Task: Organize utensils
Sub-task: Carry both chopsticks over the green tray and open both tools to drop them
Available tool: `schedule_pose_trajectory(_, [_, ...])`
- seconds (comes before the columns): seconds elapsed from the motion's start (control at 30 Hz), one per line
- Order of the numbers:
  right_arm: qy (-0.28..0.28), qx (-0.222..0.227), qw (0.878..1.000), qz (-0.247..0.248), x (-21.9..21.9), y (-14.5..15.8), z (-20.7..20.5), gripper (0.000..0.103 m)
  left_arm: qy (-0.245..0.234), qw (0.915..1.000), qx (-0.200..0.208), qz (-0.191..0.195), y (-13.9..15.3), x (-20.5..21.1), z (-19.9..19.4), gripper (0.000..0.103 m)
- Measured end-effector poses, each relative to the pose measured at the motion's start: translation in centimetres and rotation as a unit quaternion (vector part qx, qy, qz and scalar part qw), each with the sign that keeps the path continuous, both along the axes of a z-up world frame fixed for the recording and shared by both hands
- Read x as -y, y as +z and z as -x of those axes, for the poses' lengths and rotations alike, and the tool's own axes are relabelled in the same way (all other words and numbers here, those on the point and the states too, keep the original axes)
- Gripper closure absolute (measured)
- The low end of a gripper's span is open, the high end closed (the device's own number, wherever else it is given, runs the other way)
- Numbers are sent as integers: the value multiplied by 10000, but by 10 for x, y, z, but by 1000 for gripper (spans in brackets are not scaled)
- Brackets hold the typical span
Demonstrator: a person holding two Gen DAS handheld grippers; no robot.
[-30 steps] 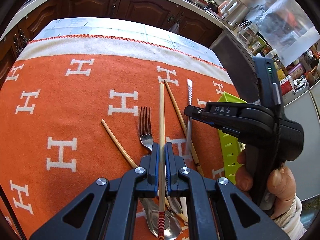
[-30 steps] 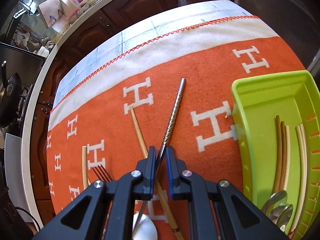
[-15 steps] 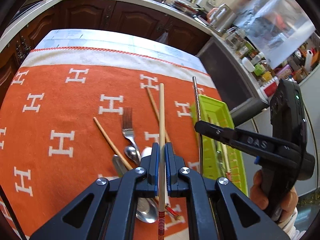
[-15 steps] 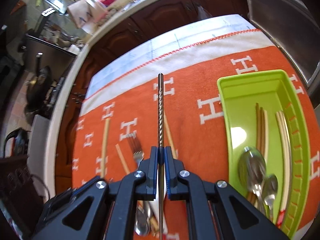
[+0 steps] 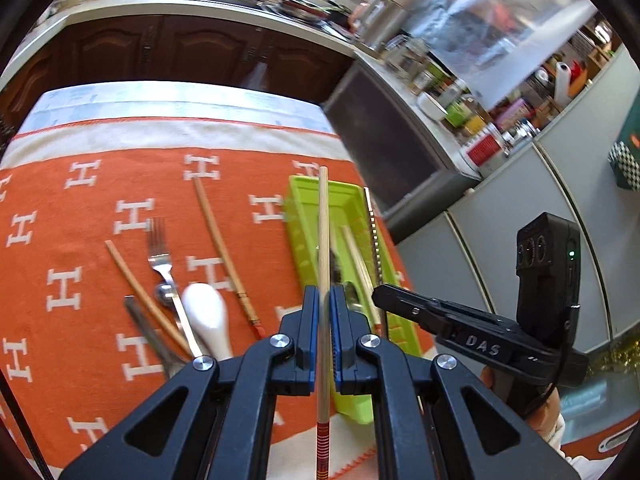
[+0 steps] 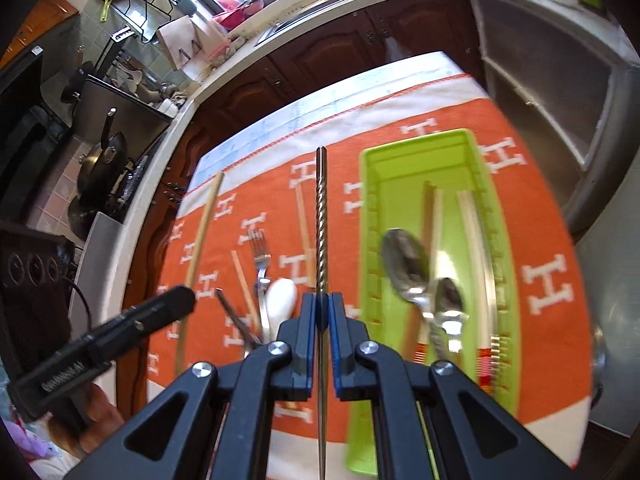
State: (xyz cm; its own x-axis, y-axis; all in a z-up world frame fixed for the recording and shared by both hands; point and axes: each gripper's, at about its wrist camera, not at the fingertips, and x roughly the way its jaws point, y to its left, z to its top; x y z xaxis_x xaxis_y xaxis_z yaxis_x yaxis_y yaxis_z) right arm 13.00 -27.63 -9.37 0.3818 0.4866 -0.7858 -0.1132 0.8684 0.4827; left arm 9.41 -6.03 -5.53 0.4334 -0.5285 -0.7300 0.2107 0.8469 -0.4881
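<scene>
Holding 1 wooden chopstick above green tray edge, left gripper

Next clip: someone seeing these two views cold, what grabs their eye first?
Probably the two sticks running straight up the middle of each view: a wooden chopstick pinched in the left gripper, and a twisted metal chopstick pinched in the right gripper. Next comes the lime-green tray at the right of the orange H-patterned cloth, already holding spoons and chopsticks, while a fork and a white spoon lie loose on the cloth.
</scene>
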Motion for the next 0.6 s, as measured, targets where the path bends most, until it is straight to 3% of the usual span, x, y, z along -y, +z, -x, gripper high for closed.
schedule_pose_trajectory(0.27, [26,196,9968,772,23,1,4,97,-374,9988,-325,47,-12,53,-28,100])
schedule_pose_trajectory(0.5, [-103,165,9954,943,43,-6,-10,97,-348,9948,-866,402,-45,93,-62,100])
schedule_pose_trajectory(0.6, [-135,117,9942,1062,46,-10,-19,96,-262,9956,-825,360,-55,105,-67,99])
